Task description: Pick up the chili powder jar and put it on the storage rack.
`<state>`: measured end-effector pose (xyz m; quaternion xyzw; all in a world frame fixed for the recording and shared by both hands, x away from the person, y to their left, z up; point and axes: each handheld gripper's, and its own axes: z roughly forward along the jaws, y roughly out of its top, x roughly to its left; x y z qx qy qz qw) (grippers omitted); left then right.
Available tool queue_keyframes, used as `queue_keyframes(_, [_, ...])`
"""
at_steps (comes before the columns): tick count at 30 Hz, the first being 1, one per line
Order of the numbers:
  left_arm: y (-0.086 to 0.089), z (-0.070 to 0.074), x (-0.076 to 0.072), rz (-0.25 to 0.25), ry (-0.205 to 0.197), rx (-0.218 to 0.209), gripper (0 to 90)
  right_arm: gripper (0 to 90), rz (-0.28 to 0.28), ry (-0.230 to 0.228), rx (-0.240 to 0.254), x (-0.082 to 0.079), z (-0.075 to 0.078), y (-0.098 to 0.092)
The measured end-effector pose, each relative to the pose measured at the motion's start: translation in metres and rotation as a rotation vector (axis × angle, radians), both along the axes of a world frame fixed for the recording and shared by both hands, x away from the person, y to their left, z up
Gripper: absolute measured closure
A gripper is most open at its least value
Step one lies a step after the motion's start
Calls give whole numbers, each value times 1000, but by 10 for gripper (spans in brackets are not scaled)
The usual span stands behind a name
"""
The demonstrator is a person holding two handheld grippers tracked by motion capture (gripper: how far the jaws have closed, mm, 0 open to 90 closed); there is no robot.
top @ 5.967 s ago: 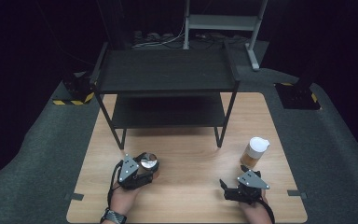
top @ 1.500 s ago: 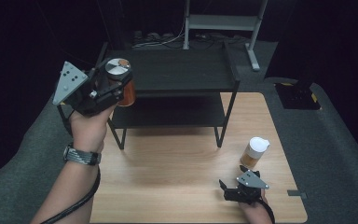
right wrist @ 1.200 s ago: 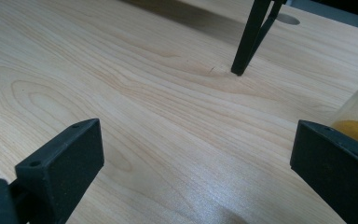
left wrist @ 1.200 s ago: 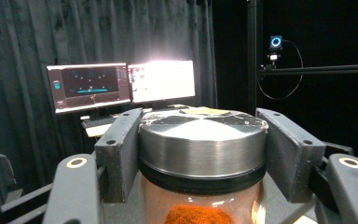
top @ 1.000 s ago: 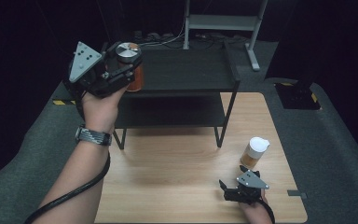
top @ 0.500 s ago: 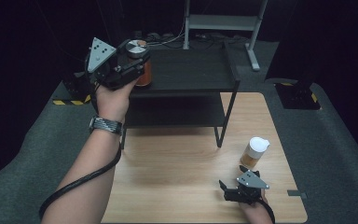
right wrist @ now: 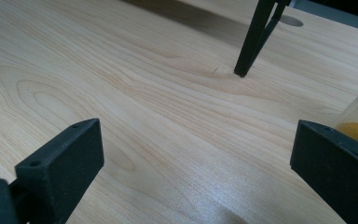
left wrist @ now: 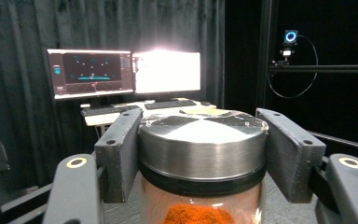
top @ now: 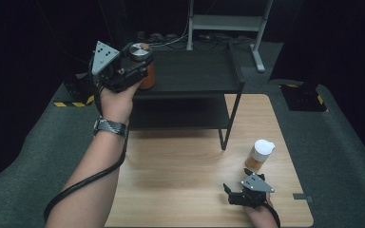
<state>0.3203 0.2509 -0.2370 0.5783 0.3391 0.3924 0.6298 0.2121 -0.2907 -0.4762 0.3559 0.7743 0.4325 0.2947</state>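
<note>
The jar [top: 142, 64], a glass vessel with a flat metal lid and orange powder inside, stands upright between the jaws of the left gripper [top: 135, 66], which clamp it on both sides just below the lid. In the high view it sits at the left front corner of the black shelf rack [top: 195, 76], level with the top shelf; whether its base touches the shelf cannot be told. In the left gripper view the lid [left wrist: 203, 140] lies between the two black pads, each pressed against the lid's side wall, and the orange powder [left wrist: 193, 215] shows through the glass beneath.

The left hand [top: 116, 102], with a watch [top: 110, 126] at the wrist, reaches up from the bottom left, and the gripper's cable [top: 83, 183] trails down along the forearm.

The right gripper [top: 235, 194] rests low on the wooden table [top: 171, 180] near its front right corner. Its jaws stand wide apart with nothing between them; in the right gripper view bare wood lies between the pads.

A second jar [top: 260, 155], white-lidded and holding yellowish contents, stands on the table just beyond the right gripper, near the rack's front right leg [top: 228, 126]. Its edge appears behind the right-hand jaw in the right gripper view.
</note>
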Motion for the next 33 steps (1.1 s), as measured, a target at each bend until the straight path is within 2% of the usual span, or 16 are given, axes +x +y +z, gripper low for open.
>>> queue_keyframes(8, [2, -3, 1, 1, 8, -18, 345, 17, 2, -1, 2, 0, 0, -1])
queue_keyframes(17, [4, -3, 1, 0, 9, -21, 342, 17, 2, -1, 2, 0, 0, -1])
queue_keyframes(33, [3, -2, 0, 4, 25, -35, 298, 17, 5, -4, -3, 0, 0, 0])
